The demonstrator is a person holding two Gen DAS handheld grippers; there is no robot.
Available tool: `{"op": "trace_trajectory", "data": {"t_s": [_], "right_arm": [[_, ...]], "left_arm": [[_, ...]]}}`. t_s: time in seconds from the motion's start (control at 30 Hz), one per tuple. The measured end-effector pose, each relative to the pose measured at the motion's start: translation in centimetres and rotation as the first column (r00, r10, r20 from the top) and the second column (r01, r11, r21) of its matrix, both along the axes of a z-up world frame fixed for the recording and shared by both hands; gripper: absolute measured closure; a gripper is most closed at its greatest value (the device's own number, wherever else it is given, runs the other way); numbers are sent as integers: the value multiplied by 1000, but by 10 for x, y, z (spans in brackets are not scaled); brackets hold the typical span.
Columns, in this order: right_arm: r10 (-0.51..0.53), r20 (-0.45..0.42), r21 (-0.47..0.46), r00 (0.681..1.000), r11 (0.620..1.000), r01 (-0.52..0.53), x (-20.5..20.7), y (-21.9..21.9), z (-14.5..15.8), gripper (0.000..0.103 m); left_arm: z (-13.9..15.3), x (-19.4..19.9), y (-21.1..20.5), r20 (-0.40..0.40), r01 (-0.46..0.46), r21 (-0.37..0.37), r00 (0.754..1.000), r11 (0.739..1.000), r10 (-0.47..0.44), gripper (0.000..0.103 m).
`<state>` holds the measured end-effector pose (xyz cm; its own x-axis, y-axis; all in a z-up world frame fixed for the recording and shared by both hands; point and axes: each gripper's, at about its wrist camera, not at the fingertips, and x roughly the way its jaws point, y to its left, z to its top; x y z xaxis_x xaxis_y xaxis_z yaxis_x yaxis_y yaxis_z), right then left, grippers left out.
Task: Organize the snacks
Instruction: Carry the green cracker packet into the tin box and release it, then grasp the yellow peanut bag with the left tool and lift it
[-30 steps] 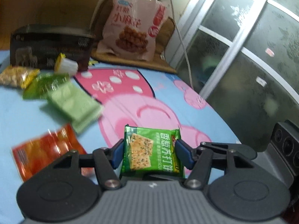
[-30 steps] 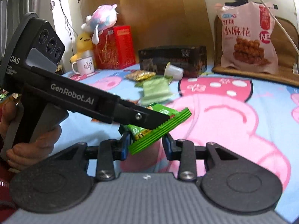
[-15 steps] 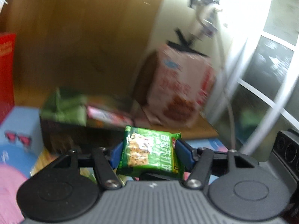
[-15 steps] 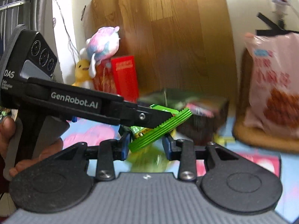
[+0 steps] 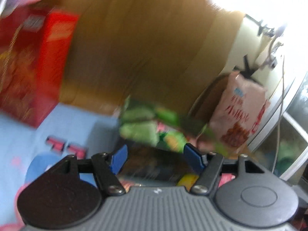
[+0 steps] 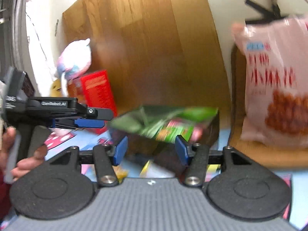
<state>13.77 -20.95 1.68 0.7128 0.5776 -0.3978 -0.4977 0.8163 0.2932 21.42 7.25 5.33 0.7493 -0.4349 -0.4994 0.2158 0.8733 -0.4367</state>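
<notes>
Both the left hand-held gripper (image 5: 155, 158) and right hand-held gripper (image 6: 151, 150), jaws just spread and empty, face a dark cardboard box (image 6: 209, 129) heaped with blurred green snack packets (image 6: 163, 121).

I count two grippers: my right one (image 6: 150, 150) at lower centre and the left one (image 6: 90, 122) coming in from the left edge. There is one dark box (image 6: 211, 129) heaped with green packets too blurred to count. Also one big pink bag (image 6: 275, 80), one red carton (image 6: 96, 92) and one plush toy (image 6: 75, 59).
</notes>
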Motion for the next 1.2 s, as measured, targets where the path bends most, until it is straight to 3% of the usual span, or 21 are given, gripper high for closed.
{"op": "trace_trajectory", "data": {"t_s": [0.13,0.3,0.37,0.47,0.5,0.53,0.67,0.9,1.2], "right_arm": [[92,-46,5,995,996,-92,-9,20,-5,46],[230,-101,-190,968,951,-246,6,78,-7,42],[240,-132,-249,962,931,-267,18,93,-12,32],[226,-218,-301,949,910,-286,43,109,-22,33],[220,-239,-315,946,904,-290,49,114,-25,33],[219,-235,-331,947,898,-290,51,119,-26,35],[218,-200,-390,955,877,-282,40,134,-23,53],[278,-168,-346,946,882,-320,-1,136,-20,55],[445,-141,-250,884,848,-467,-94,150,-21,55]], "left_arm": [[-22,-1,10,-71,-29,40,997,999,31,34],[-34,9,10,-99,-51,54,994,997,56,34],[-39,11,10,-113,-47,56,992,997,53,34],[-47,13,8,-124,-45,69,991,997,53,37],[-47,13,6,-124,-40,79,991,996,49,38],[-46,13,5,-127,-34,81,991,996,44,47],[-45,2,0,-132,-22,125,990,992,38,56],[-41,-65,15,-130,3,140,991,990,15,56],[-48,-194,59,-122,-46,83,991,995,56,54]]}}
